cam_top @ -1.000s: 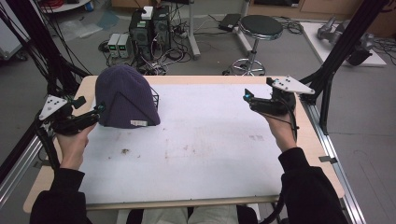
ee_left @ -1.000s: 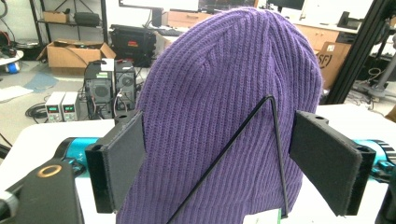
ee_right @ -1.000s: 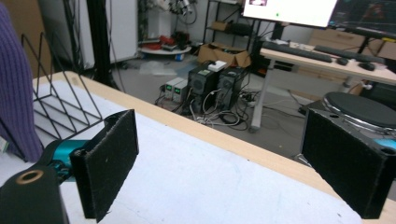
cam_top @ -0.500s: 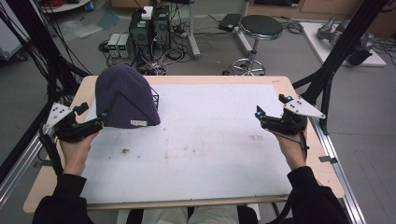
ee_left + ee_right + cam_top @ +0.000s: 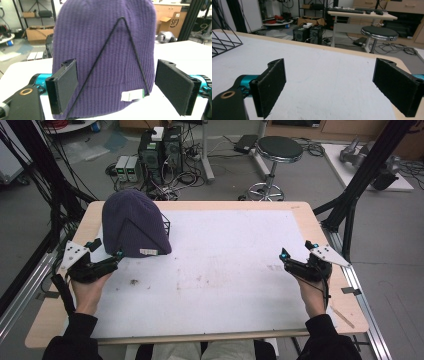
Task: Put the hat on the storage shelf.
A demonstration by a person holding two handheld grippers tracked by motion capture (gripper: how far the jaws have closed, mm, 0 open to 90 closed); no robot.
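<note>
Now purple beanie [image 5: 131,222] is covering wire rack [image 5: 165,226] on desk [image 5: 225,270]; my left claw [image 5: 118,256] is gaping beside it, right claw [image 5: 284,257] gaping, holding nothing.

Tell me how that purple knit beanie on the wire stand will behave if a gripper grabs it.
The beanie looks soft ribbed knit, so it would probably bunch and sag. It drapes a thin wire stand, which seems light and might drag along or tip. The left gripper faces it, open.
</note>
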